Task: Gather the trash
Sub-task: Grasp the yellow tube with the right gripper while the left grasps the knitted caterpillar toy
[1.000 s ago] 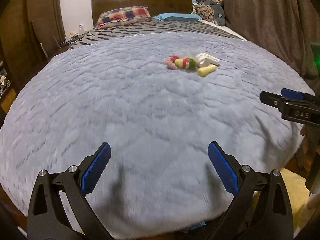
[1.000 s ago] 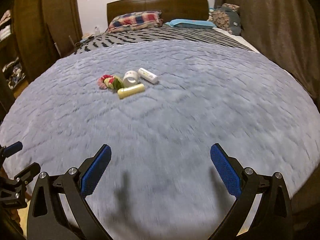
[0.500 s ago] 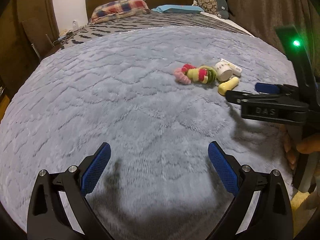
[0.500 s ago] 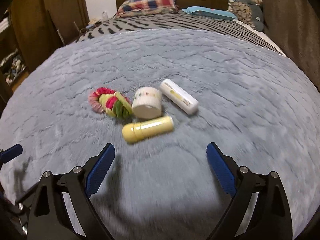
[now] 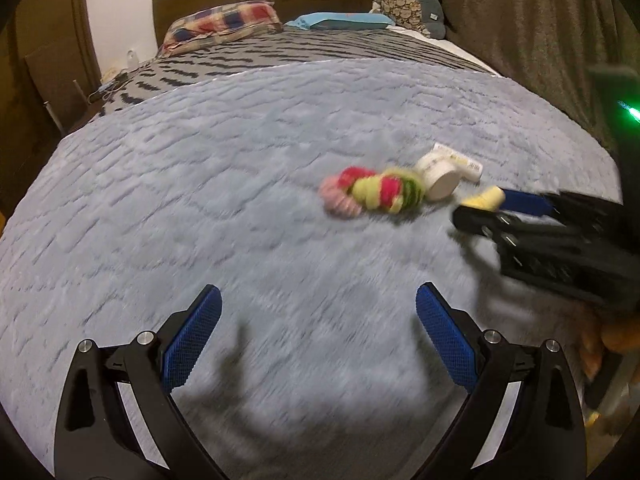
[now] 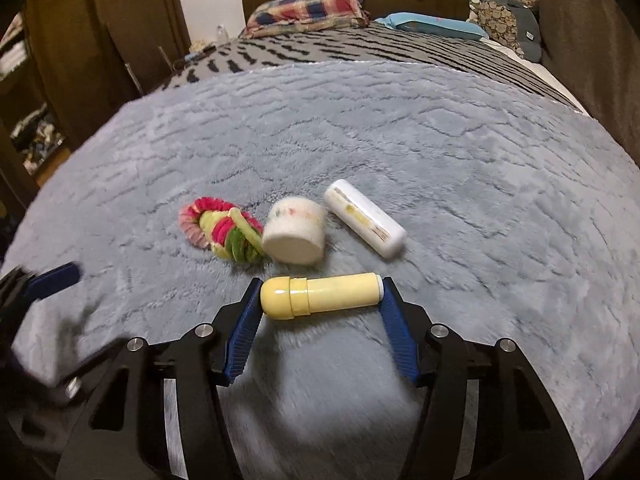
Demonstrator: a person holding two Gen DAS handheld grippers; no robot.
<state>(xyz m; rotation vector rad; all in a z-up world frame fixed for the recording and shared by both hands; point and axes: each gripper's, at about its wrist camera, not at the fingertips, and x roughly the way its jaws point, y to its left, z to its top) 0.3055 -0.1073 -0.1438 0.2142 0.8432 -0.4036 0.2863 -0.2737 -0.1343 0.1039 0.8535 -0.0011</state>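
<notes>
Both grippers came in over blanket [image 6: 460,152] toward far trash pile. R gripper [image 6: 322,296] jaws just been closing, yellow tube [image 6: 320,294] betw them, pads at its two ends; firm pinch or not, can't tell. Tube lay crosswise, long axis along jaw line, so grip endwise, cap left. L gripper [image 5: 316,336] spread, empty, farther from pile. White cup [image 6: 294,236], white tube [image 6: 364,218], plush toy [image 6: 220,232] just beyond.
</notes>
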